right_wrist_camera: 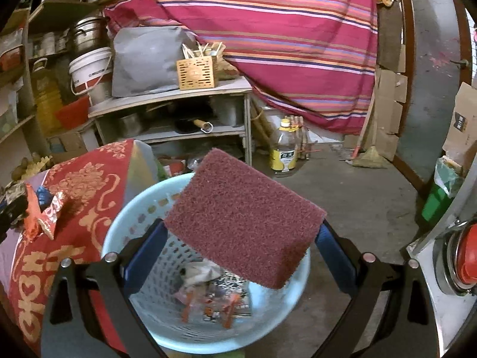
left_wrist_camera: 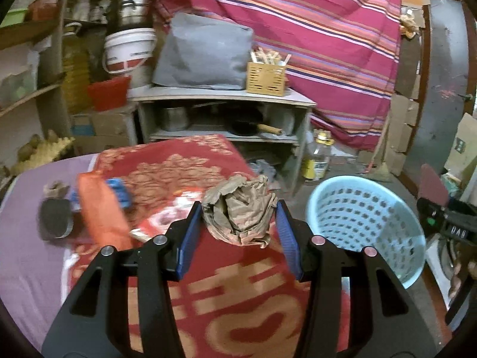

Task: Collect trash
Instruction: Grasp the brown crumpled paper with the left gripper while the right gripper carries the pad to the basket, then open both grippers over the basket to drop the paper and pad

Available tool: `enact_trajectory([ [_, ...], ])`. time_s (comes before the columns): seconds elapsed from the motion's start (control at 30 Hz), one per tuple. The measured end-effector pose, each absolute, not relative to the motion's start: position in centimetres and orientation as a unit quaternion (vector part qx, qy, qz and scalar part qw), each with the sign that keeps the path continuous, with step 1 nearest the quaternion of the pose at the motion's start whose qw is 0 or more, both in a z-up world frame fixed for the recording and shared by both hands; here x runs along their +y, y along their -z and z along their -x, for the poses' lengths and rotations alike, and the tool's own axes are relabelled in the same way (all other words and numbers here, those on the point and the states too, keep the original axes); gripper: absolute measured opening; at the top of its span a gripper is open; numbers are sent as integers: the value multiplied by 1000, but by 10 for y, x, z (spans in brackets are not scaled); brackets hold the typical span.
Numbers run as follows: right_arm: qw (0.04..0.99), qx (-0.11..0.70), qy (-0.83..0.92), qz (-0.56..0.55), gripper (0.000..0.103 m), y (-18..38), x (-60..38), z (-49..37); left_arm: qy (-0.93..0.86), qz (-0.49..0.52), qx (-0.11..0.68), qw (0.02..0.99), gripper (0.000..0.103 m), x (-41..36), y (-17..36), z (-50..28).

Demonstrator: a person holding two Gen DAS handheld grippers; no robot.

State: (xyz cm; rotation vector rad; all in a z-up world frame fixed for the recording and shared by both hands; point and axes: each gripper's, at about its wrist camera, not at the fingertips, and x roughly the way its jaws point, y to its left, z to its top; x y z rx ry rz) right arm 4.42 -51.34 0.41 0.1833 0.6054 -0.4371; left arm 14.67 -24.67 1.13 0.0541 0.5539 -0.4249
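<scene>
Crumpled brown paper wad (left_wrist_camera: pixel 240 211) is clamped between the blue pads of the left gripper (left_wrist_camera: pixel 238 208), hanging over the red patterned blanket (left_wrist_camera: pixel 238 298) on the bed. Just off to its right sits the light blue perforated plastic basket (left_wrist_camera: pixel 366 226) on the grey floor. The right gripper (right_wrist_camera: pixel 243 229) has a maroon rectangular scrubbing pad (right_wrist_camera: pixel 244 217) pinched between its own blue pads, tilted and held right above that same basket, which already has wrappers and scraps (right_wrist_camera: pixel 214 295) in the bottom. More junk on the bed: an orange packet (left_wrist_camera: pixel 101 208) and a round dark tin (left_wrist_camera: pixel 55 219), both blurry. Grey shelf unit (left_wrist_camera: pixel 220 95) behind.
</scene>
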Motion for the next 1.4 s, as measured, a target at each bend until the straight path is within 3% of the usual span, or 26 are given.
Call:
enact_trajectory([
  [0.47,919,307,226,-103,96,9,-541,-34,289,-36,294,910,51,-349,18,-153],
  [0.57,918,308,226,-105,96,9,-544,-34,298,-42,300,905,55,-361,23,-152],
  [0.7,918,310,223,-104,96,10,-542,-37,297,-44,298,906,68,-365,23,-152],
  [1.0,922,312,205,-108,96,10,-528,-52,248,-37,269,930,91,-318,1,-147],
  [1.4,910,354,182,-115,97,27,-494,-97,151,-17,261,953,96,-216,-15,-153],
])
